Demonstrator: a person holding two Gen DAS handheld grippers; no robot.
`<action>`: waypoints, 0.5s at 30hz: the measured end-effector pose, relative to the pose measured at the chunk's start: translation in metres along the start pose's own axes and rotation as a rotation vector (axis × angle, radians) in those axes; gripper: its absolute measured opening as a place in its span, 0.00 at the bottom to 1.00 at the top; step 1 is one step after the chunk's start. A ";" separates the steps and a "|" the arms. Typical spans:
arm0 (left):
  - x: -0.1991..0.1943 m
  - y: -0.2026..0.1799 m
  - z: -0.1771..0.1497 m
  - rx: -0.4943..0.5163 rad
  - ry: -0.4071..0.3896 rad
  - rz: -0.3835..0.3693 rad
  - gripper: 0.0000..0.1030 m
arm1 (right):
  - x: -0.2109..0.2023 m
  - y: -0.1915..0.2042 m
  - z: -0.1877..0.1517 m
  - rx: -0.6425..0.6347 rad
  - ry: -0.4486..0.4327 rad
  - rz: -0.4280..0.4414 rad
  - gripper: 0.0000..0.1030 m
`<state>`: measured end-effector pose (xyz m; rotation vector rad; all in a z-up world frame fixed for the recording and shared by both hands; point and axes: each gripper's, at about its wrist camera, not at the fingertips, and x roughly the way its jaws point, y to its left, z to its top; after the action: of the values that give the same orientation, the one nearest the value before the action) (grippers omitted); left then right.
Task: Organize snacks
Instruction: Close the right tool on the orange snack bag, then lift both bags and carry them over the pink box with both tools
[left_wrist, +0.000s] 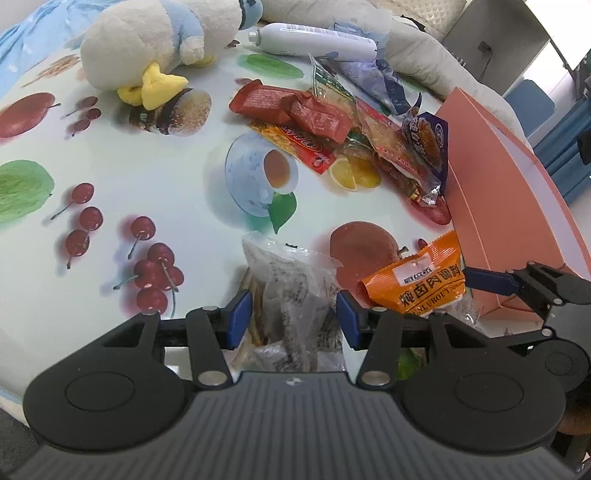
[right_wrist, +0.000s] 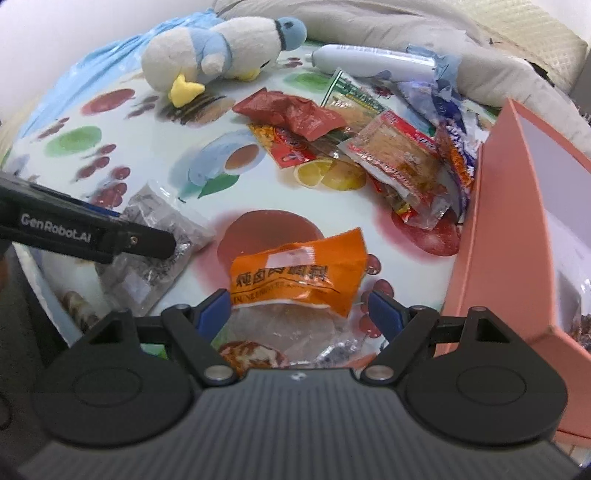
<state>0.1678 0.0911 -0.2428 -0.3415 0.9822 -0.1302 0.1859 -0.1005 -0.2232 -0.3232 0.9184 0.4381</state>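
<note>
- An orange packet (right_wrist: 295, 273) is seen lying on the fruit-printed tablecloth (left_wrist: 155, 177), just in front of the right gripper (right_wrist: 295, 314); that gripper's blue pads are spread wide on either side of the packet's lower edge, and no pressing on it is visible.
- A clear packet (left_wrist: 295, 295) with dark print is framed by the left gripper (left_wrist: 293, 319); the jaws are held apart, and whether the pads touch the wrapper cannot be told.
- The two packets are placed side by side near the table's front edge, the orange one on the side of the pink box (left_wrist: 509, 192).
- The pink box is stood at the table's right side, its white inside shown in the right wrist view.
- A heap of snacks is piled farther back against the box: red wrappers (left_wrist: 291, 107), a blue packet (left_wrist: 424, 144), and other printed pouches.
- A white bottle (left_wrist: 317, 38) is laid on its side behind the heap.
- A plush duck (left_wrist: 162, 40) is rested at the far left of the table.
</note>
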 end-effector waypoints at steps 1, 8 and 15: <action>0.001 -0.001 0.000 0.006 -0.002 0.003 0.54 | 0.002 -0.001 0.000 0.008 0.007 0.003 0.81; 0.010 -0.006 -0.001 0.068 -0.038 0.006 0.54 | 0.014 0.001 -0.004 0.061 0.057 -0.015 0.77; 0.006 -0.002 -0.004 0.050 -0.060 -0.013 0.44 | 0.009 -0.002 -0.004 0.132 0.032 -0.038 0.70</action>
<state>0.1682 0.0870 -0.2490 -0.3041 0.9159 -0.1554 0.1887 -0.1017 -0.2331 -0.2270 0.9663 0.3361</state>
